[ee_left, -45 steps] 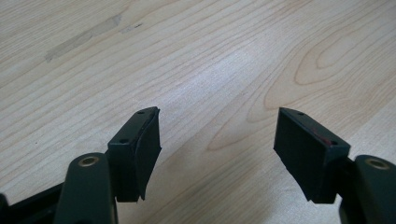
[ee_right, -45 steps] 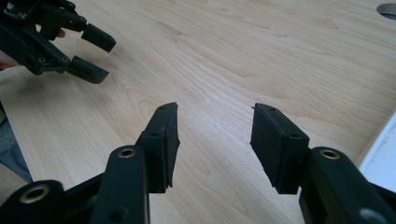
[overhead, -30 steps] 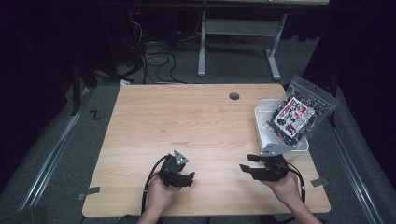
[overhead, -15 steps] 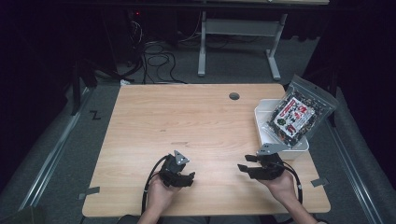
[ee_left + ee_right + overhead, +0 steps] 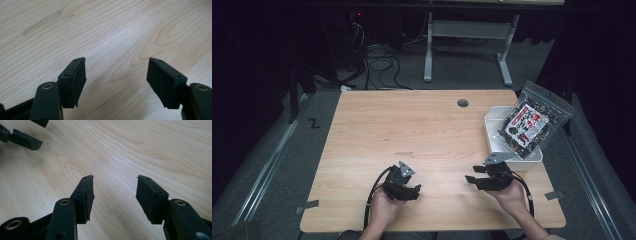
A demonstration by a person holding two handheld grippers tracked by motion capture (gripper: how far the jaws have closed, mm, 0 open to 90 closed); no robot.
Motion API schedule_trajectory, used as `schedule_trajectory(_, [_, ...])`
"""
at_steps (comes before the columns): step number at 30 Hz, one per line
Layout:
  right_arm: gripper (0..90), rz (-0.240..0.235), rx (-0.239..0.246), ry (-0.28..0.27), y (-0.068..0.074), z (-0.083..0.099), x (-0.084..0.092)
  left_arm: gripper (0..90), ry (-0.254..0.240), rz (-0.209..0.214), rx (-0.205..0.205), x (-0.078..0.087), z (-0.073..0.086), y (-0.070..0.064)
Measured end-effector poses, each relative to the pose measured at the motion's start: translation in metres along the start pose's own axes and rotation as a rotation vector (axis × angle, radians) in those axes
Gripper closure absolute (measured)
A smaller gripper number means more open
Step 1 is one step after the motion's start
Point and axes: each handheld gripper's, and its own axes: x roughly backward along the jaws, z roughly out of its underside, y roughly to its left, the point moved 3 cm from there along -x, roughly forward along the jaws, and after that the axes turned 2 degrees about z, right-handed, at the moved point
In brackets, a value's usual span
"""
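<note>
L gripper (image 5: pixel 414 190) and R gripper (image 5: pixel 470 179), both at bottom center of the high view w/ jaws spread wide (nothing between them). Snack bag (image 5: pixel 532 120) lies tilted on white tray (image 5: pixel 492 131), right edge of table (image 5: pixel 412 125).

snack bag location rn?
High view: the snack bag sits at the table's right edge, resting tilted on the white bin, beyond the right tongs.
</note>
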Motion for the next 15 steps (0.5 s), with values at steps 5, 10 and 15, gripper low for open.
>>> schedule_trajectory(5, [49.2, 0.005, -0.003, 0.002, -0.002, 0.001, -0.006, 32.0, 0.004, 0.001, -0.002, -0.001, 0.000, 0.000])
schedule_trajectory(10, [50.4, 0.006, -0.013, -0.001, -0.002, 0.000, -0.010, 32.1, 0.001, 0.001, -0.001, -0.001, 0.000, 0.000])
schedule_trajectory(15, [50.3, 0.018, -0.002, -0.001, -0.001, 0.000, -0.014, 32.1, 0.003, 0.002, -0.002, -0.002, -0.001, 0.000])
